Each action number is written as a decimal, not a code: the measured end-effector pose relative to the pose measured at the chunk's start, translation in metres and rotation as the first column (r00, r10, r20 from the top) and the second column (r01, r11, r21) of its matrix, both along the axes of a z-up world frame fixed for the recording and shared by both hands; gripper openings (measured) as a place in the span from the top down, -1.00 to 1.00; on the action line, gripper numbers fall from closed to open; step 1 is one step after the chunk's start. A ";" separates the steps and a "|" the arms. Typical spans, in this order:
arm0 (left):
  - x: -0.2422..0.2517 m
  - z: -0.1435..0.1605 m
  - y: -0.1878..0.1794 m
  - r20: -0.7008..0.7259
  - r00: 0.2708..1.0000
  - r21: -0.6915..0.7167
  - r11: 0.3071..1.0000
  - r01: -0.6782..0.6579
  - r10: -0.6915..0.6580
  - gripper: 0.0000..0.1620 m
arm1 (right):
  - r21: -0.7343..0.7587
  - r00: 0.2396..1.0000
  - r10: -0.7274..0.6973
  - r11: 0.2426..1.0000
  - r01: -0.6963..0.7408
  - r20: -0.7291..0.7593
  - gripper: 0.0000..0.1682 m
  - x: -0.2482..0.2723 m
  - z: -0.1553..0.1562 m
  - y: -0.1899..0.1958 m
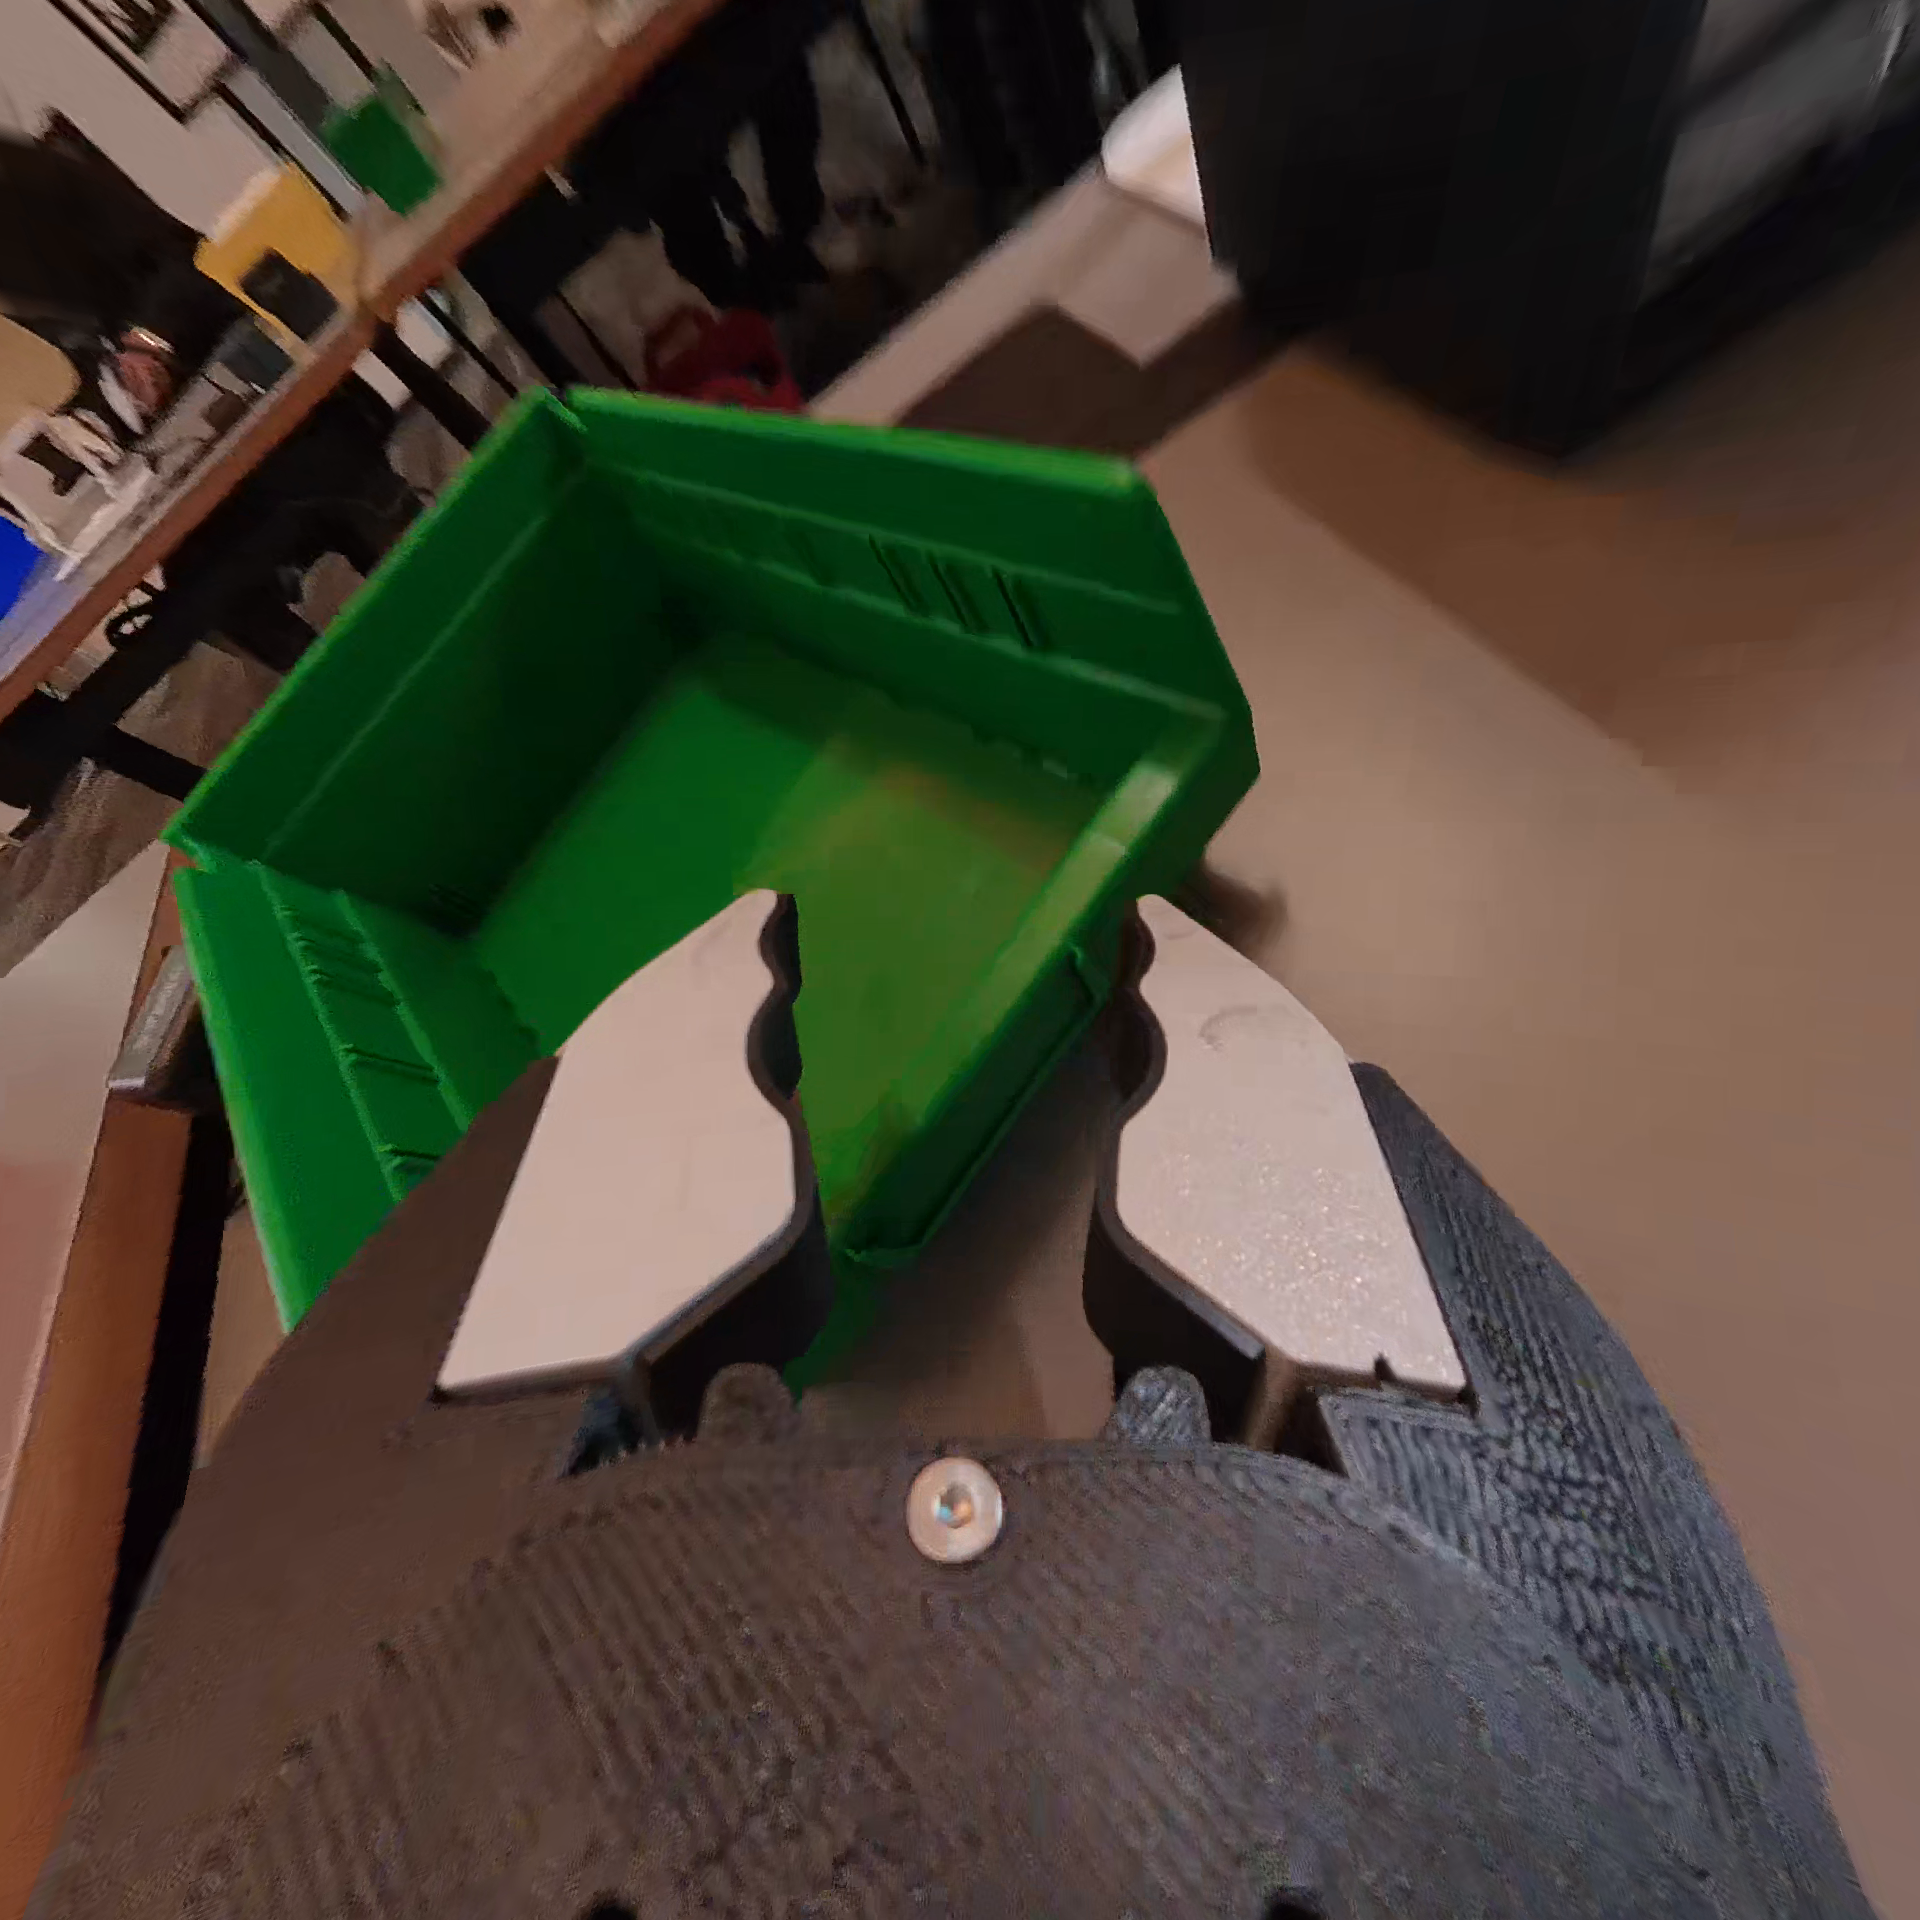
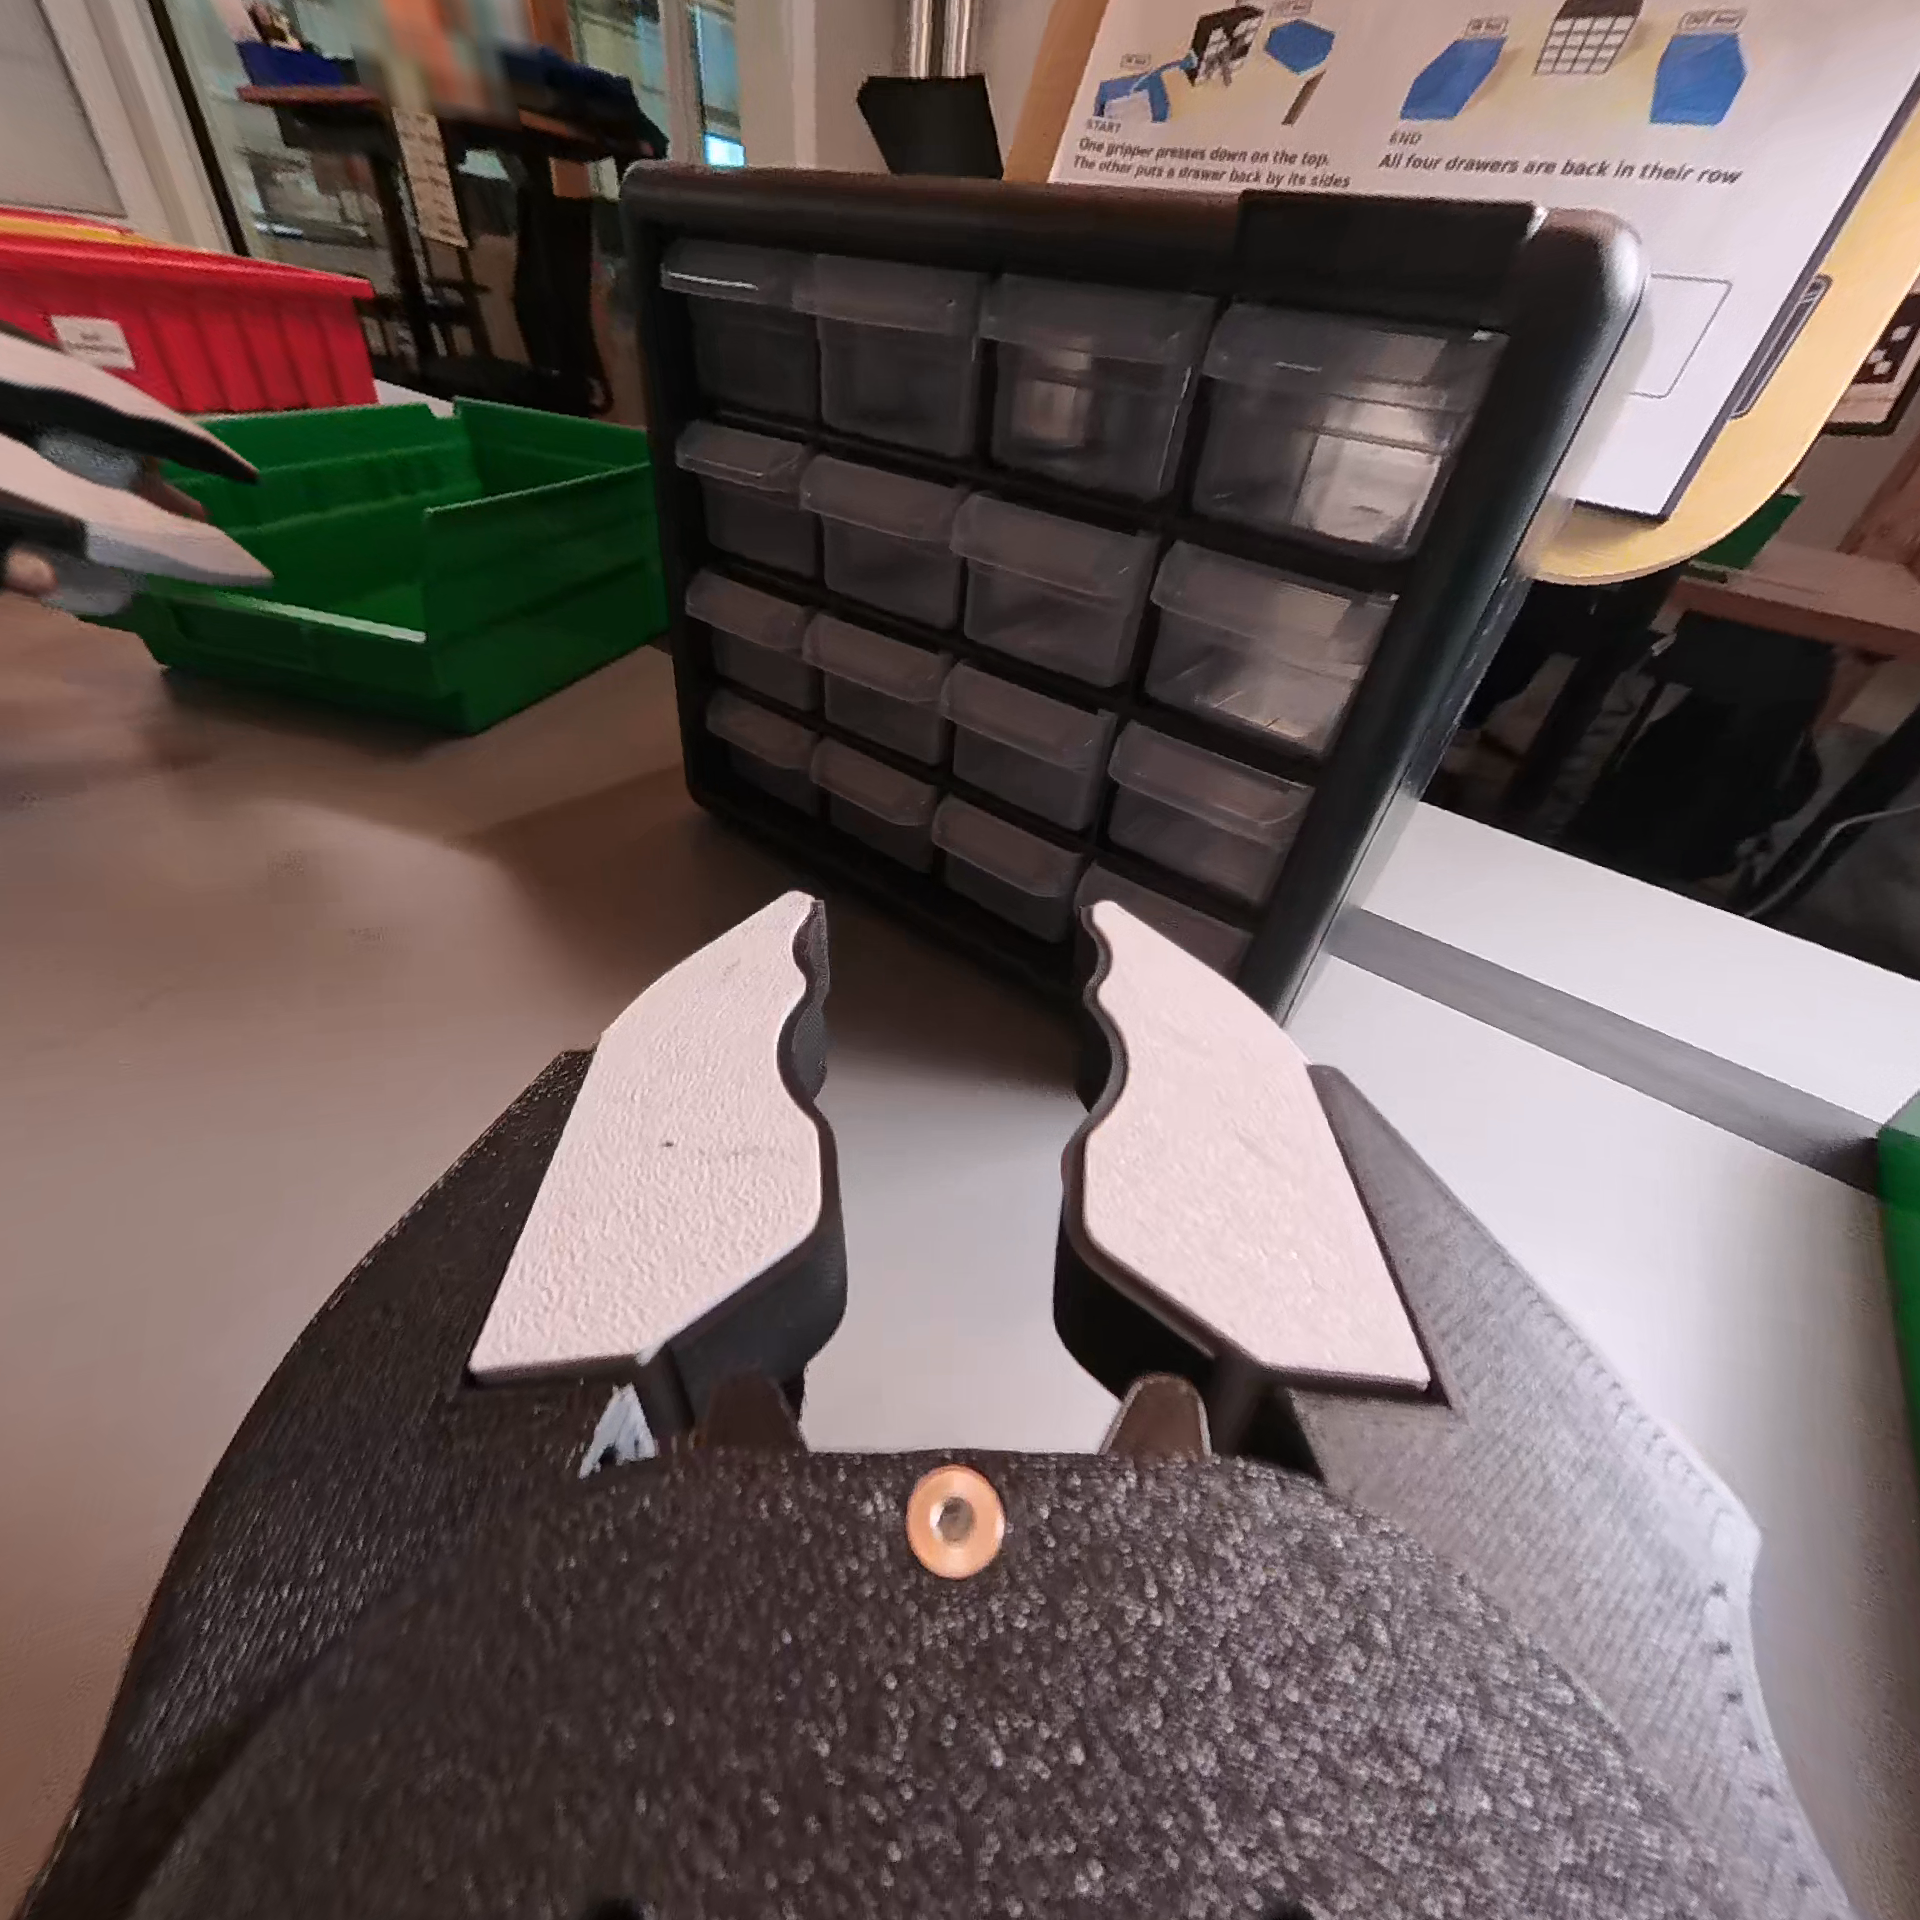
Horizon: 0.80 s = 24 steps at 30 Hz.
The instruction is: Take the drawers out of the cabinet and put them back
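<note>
- My left gripper (image 1: 961, 914) hangs over the empty green bin (image 1: 644, 748) at the table's (image 2: 312, 935) left, jaws apart, holding nothing.
- My right gripper (image 2: 951, 930) faces the cabinet (image 2: 1101, 582) mid-table, jaws apart and empty.
- The drawers (image 2: 1049, 582) all look seated. They seem light, thin, clear plastic, probably slick; I'd pinch a front lip to pull, then hold the sides.

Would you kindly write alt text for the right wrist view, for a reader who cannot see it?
The right claw, open and empty, points at a black cabinet of small clear drawers, all seemingly pushed in, on a grey table. Left of the cabinet sits a green bin, with the left claw above its near edge and a red bin behind.
</note>
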State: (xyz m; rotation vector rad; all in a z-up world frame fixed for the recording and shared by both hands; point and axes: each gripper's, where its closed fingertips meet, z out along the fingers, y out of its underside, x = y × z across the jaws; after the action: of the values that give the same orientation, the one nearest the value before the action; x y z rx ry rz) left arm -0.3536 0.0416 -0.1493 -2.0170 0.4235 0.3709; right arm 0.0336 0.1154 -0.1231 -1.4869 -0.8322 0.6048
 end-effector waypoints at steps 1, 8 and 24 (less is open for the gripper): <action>-0.002 -0.010 0.000 -0.042 0.999 -0.054 0.999 -0.001 -0.002 0.24 | -0.007 1.000 0.009 1.000 -0.009 0.005 0.47 -0.001 -0.001 -0.001; -0.013 -0.057 0.007 -0.191 0.981 -0.295 0.955 -0.020 -0.038 0.18 | -0.025 0.998 0.051 0.998 -0.050 0.042 0.44 -0.009 -0.010 -0.009; 0.009 -0.060 0.001 -0.408 0.887 -0.331 0.940 0.077 -0.216 0.57 | -0.014 0.988 0.124 0.992 -0.124 0.087 0.52 -0.023 -0.016 -0.024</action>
State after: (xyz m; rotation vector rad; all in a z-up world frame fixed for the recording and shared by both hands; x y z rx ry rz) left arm -0.3445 0.0425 -0.2097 -2.1767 0.9659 0.7078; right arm 0.0106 0.0911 -0.1394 -1.4855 -0.9972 0.6394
